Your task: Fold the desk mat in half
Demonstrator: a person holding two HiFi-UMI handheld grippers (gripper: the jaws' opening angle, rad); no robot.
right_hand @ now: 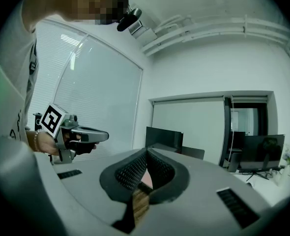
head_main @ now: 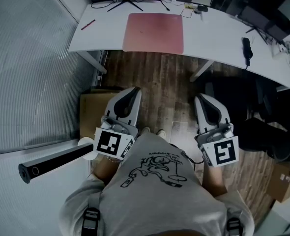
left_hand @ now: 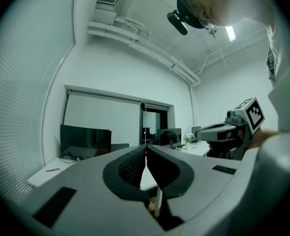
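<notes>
A pinkish-red desk mat [head_main: 154, 32] lies flat and unfolded on the white desk [head_main: 214, 38] at the top of the head view. Both grippers are held close to the person's body, over the wooden floor and well short of the desk. My left gripper [head_main: 133, 91] points toward the desk with its jaws together and nothing between them; in its own view the tips meet [left_hand: 146, 148]. My right gripper [head_main: 200, 98] is likewise shut and empty, its tips touching [right_hand: 147, 153]. Each gripper shows in the other's view: the right gripper [left_hand: 222, 132] and the left gripper [right_hand: 88, 134].
A red pen [head_main: 88, 24] lies on the desk's left part, a monitor stand [head_main: 127, 4] and cables at its back, a black handset [head_main: 246, 48] to the right. A cardboard box [head_main: 92, 113], a black chair [head_main: 263, 127] and a black cylinder [head_main: 51, 163] surround the person.
</notes>
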